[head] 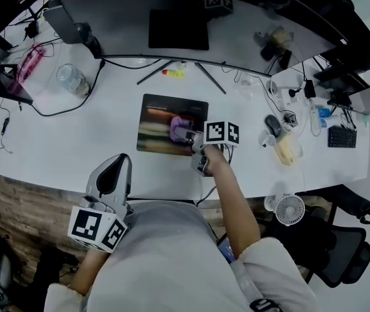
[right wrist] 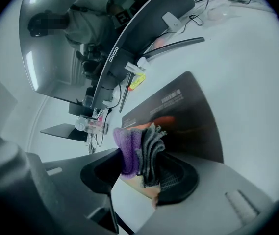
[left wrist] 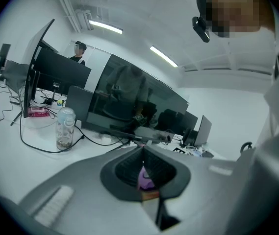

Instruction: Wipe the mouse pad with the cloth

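Observation:
A dark mouse pad [head: 160,119] lies on the white desk [head: 74,142] in front of the monitor stand. My right gripper [head: 195,143] is at the pad's right front corner, shut on a folded purple and grey cloth [head: 180,128] that rests on the pad. In the right gripper view the cloth [right wrist: 131,148] bulges out from between the jaws of the right gripper [right wrist: 141,156], with the mouse pad [right wrist: 188,111] just beyond. My left gripper [head: 115,169] hangs off the desk's front edge near the person's body; the left gripper [left wrist: 144,169] looks shut and empty.
A curved monitor [head: 178,28] spans the back of the desk, with its stand legs [head: 171,67] and a yellow marker [head: 173,73] behind the pad. A glass jar [head: 73,80] stands at left. At right are a mouse [head: 272,125], cables and a small fan [head: 290,208].

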